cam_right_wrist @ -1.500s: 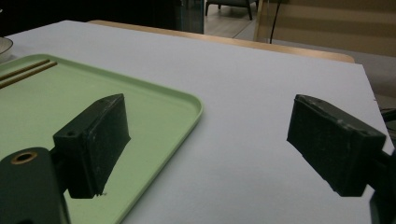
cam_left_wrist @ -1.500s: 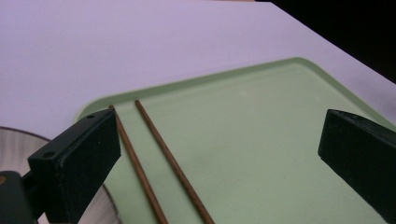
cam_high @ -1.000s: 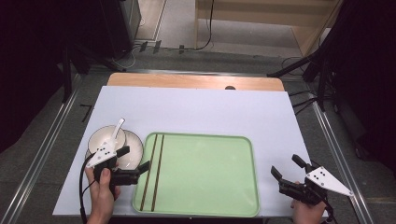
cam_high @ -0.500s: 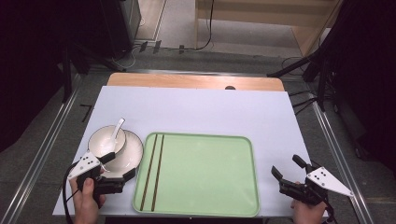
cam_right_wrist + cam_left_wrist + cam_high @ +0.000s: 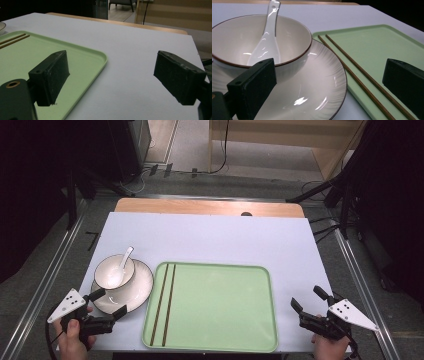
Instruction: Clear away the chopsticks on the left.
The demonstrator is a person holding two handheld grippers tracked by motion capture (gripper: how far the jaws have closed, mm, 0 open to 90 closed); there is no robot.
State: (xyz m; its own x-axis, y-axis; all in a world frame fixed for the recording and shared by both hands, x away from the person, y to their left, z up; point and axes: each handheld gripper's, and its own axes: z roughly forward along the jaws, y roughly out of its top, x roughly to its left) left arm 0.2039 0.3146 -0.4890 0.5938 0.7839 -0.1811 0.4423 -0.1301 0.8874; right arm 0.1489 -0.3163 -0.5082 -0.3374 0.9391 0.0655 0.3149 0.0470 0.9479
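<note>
Two grippers are in hand, both with fingers spread wide and holding nothing. The left gripper (image 5: 109, 303) sits at the near left corner of the bench (image 5: 225, 237), just beside the plate (image 5: 131, 292); the right gripper (image 5: 311, 305) rests near the right edge, apart from the tray (image 5: 220, 305).

We judge the plate and the bowl (image 5: 287, 37) standing on it to be glazed ceramic: stiff, fairly heavy, slippery and breakable. The spoon (image 5: 265, 42) lies loose in the bowl with its handle over the far rim, so it could slide if the stack tips. The plate's thin near rim, clear of the bowl, looks the best place to take hold, kept level.

The plate's right edge touches or slightly overlaps the tray's left rim; we cannot tell which. Two chopsticks (image 5: 166, 297) lie just inside that rim. Open room lies on the far half of the bench and across the bare tray.
</note>
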